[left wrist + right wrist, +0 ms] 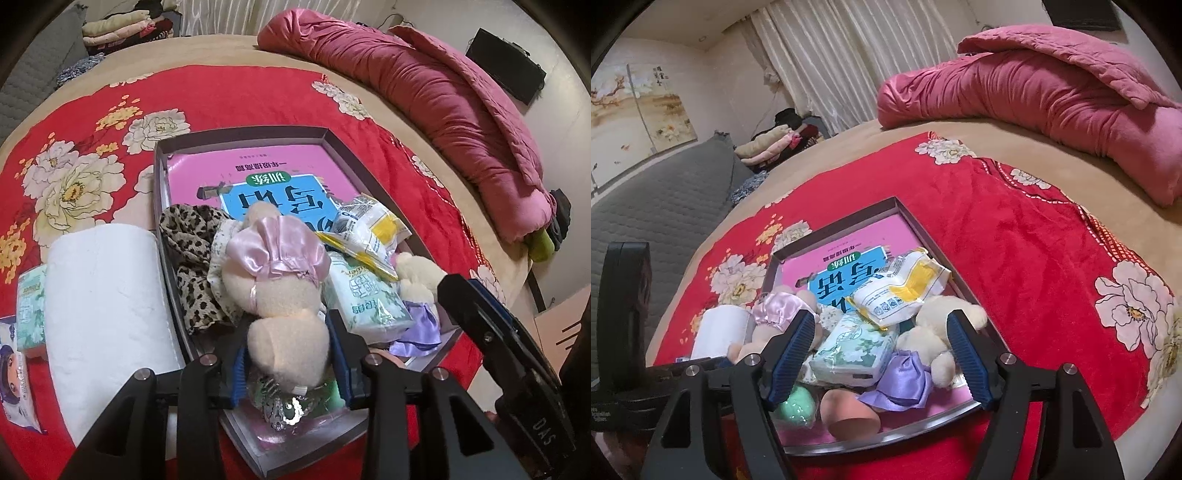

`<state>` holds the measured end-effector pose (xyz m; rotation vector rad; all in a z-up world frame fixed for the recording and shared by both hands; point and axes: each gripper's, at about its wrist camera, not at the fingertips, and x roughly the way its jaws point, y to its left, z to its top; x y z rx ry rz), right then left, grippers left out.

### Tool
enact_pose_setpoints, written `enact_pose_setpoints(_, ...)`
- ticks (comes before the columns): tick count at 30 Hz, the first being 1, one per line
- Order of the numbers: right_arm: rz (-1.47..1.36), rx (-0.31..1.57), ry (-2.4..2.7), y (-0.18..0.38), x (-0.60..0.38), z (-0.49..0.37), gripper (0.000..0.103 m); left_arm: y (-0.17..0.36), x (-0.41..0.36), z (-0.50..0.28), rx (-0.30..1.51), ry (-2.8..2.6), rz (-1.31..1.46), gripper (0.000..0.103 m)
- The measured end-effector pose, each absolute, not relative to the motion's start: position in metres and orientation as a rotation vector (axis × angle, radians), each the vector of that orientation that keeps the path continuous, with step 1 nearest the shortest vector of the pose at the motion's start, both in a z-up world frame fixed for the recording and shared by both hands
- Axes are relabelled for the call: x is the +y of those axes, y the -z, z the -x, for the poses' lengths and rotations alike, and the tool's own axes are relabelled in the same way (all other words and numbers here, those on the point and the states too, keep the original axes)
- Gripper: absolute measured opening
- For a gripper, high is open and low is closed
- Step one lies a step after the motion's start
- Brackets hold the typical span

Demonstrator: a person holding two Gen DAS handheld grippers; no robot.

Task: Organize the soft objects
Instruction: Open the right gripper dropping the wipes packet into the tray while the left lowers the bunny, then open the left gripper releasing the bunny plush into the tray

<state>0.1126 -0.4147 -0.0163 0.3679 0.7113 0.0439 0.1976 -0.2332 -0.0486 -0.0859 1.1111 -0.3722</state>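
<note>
A grey tray (pixel 240 134) on the red flowered blanket (pixel 240 96) holds a heap of soft things. My left gripper (pixel 291 369) is shut on a cream plush toy in a pink satin dress (pixel 273 280), its blue pads pressing the toy's lower end. My right gripper (pixel 882 315) stands open above a green tissue pack (pixel 853 350), touching nothing. Beside the pack lies a second cream plush in a purple dress (pixel 923 343). A white-and-yellow packet (pixel 901 295) rests on top. A leopard-print cloth (pixel 192 251) fills the tray's left side.
A pink book (pixel 258 170) covers the tray floor. A green sponge (pixel 796 406) and a peach one (pixel 849 413) lie at the near end. A white paper roll (pixel 103 302) and more tissue packs (pixel 29 306) sit left of the tray. A rolled pink quilt (pixel 443 110) lies far right.
</note>
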Motion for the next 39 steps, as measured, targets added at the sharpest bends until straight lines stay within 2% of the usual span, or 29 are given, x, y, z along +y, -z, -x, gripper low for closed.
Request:
enact_pose_setpoints(11, -0.386, 0.724, -0.029, 0.020, -0.419, -0.114, 0.076, 0.044, -0.241, -0.195, 1.097, 0.363, 0.017, 0.039)
enact_pose_setpoints(13, -0.389, 0.727, -0.028, 0.021, -0.420, -0.115, 0.076, 0.044, -0.242, -0.195, 1.096, 0.363, 0.014, 0.041)
enact_pose_setpoints(16, -0.386, 0.727, -0.025, 0.020, -0.419, -0.115, 0.076, 0.043, -0.243, -0.195, 1.093, 0.368, 0.012, 0.050)
enact_pose_setpoints(29, -0.468, 0.729, 0.018, 0.026, -0.436, -0.113, 0.076, 0.029, -0.237, -0.191, 1.037, 0.389, 0.049, 0.053)
enact_pose_setpoints(33, -0.520, 0.732, 0.042, 0.031, -0.446, -0.111, 0.076, 0.023, -0.235, -0.191, 1.023, 0.399, 0.066, 0.063)
enact_pose_setpoints(39, -0.504, 0.721, 0.005, 0.027, -0.441, -0.111, 0.076, 0.015, -0.236, -0.186, 0.991, 0.399, 0.057, 0.063)
